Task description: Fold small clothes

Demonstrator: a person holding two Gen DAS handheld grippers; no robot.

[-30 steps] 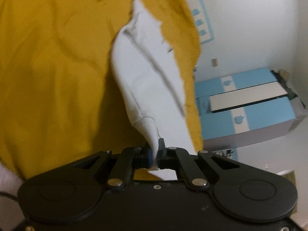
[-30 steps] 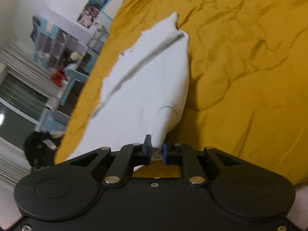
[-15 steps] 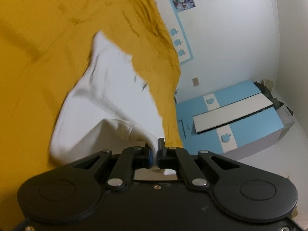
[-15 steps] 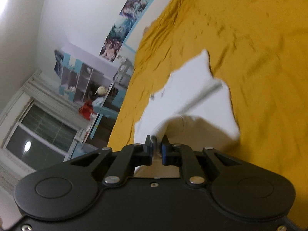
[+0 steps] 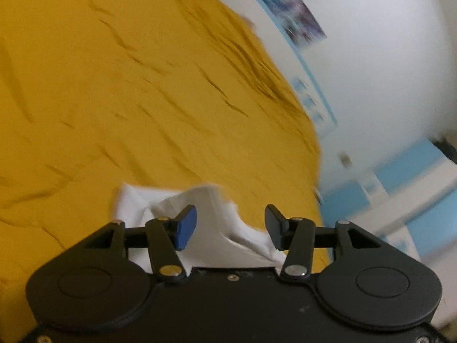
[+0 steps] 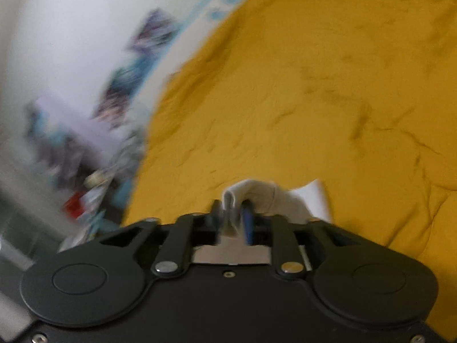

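A small white garment (image 5: 217, 237) lies bunched on the yellow bedspread (image 5: 128, 100). In the left wrist view my left gripper (image 5: 230, 225) is open, its fingers spread wide over the loose white cloth. In the right wrist view my right gripper (image 6: 235, 221) has its fingers close together with a fold of the white garment (image 6: 257, 197) between them. Most of the garment is hidden under both grippers. Both views are blurred by motion.
The yellow bedspread (image 6: 314, 85) fills most of both views. A white wall with posters (image 5: 300, 25) runs along the bed's far side. A blue and white cabinet (image 5: 414, 200) stands beyond the bed. A cluttered shelf (image 6: 85, 171) stands to the left of the bed.
Both grippers moved forward and down, carrying the garment's end over itself onto the bed. My left gripper has opened and let go of the cloth. My right gripper's fingers have parted slightly.
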